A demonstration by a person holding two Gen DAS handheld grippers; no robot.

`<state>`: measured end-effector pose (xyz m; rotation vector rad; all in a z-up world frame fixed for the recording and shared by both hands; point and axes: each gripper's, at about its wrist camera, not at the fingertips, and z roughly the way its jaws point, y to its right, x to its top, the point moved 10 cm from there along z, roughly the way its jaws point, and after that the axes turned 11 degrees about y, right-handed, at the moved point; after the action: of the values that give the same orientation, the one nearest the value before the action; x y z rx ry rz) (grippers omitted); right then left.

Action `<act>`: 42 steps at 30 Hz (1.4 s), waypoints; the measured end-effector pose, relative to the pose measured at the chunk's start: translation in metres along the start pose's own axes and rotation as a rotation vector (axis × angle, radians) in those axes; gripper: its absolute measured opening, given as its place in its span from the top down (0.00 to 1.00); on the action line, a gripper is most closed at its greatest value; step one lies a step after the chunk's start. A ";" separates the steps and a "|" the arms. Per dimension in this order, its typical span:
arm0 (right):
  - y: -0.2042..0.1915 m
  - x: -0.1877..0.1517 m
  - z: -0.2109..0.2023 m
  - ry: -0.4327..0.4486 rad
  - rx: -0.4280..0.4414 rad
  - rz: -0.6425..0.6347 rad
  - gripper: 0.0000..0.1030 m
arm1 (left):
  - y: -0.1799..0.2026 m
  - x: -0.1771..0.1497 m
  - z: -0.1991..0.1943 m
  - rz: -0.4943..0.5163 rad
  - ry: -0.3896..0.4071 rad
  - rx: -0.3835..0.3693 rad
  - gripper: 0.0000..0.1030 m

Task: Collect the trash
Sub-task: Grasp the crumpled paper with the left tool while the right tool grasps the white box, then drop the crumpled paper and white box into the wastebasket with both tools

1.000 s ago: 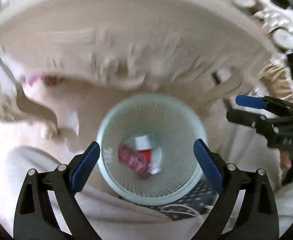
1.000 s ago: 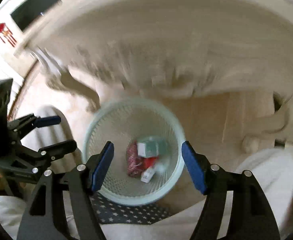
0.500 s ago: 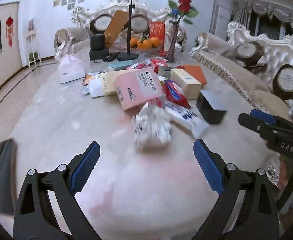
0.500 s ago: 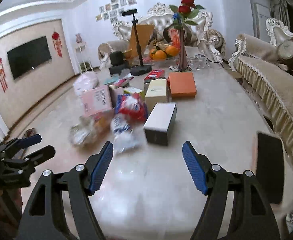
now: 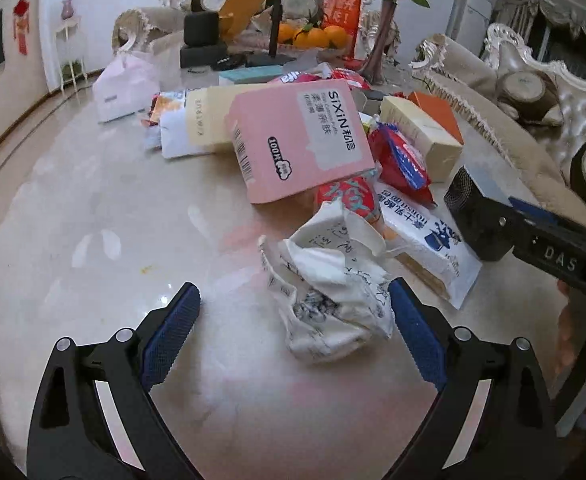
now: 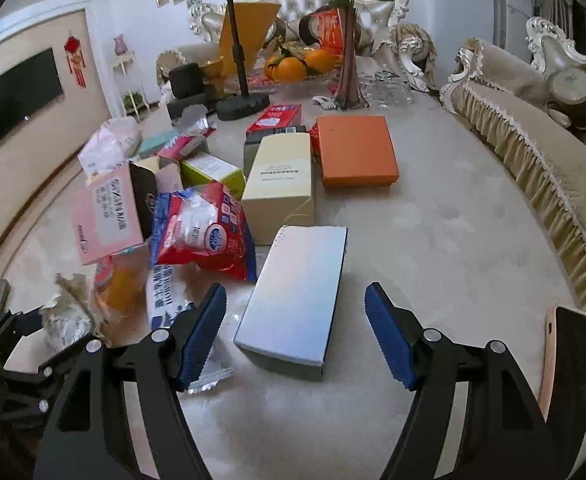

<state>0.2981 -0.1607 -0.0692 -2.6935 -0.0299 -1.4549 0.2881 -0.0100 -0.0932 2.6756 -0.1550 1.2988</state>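
A pile of trash lies on a marble table (image 5: 93,208). My left gripper (image 5: 293,336) is open, low over the table, with a crumpled white printed paper (image 5: 329,288) between its fingers, nearer the right one. Behind it lie a pink tissue box (image 5: 301,140), a red snack bag (image 5: 401,160) and a white wipes pack (image 5: 425,240). My right gripper (image 6: 295,336) is open, its fingers on either side of the near end of a silver-topped dark box (image 6: 301,288). The red snack bag (image 6: 205,228) and pink box (image 6: 105,216) lie left of it.
A cream box (image 6: 281,184), an orange box (image 6: 355,150), a vase of roses (image 6: 349,60), a bowl of oranges (image 6: 301,64) and a black stand (image 6: 241,60) sit farther back. A phone (image 6: 569,360) lies at the right table edge. Sofas border the table.
Both grippers rose from over the mesh bin under the table to the tabletop, then moved forward to the pile: the left up to the crumpled paper, the right up to the silver-topped box.
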 end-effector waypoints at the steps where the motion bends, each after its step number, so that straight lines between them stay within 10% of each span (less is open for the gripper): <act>1: 0.001 0.000 -0.001 -0.002 -0.004 0.001 0.34 | 0.001 -0.001 0.001 0.009 -0.010 0.001 0.11; 5: 0.003 0.001 0.003 -0.019 -0.015 0.014 0.35 | 0.001 0.000 0.001 -0.001 -0.003 -0.010 0.11; 8: 0.004 -0.003 0.002 -0.044 -0.007 0.025 0.62 | -0.003 0.003 -0.003 -0.014 0.011 -0.013 0.50; 25: -0.028 -0.034 -0.179 0.130 0.294 0.059 0.63 | 0.002 -0.043 -0.173 0.005 0.167 -0.154 0.52; 42: -0.072 -0.255 -0.129 -0.402 0.341 0.031 0.63 | 0.035 -0.259 -0.113 0.011 -0.328 -0.160 0.52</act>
<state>0.0469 -0.0939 -0.2076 -2.6288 -0.2355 -0.7907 0.0357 -0.0168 -0.2251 2.7285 -0.2998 0.8017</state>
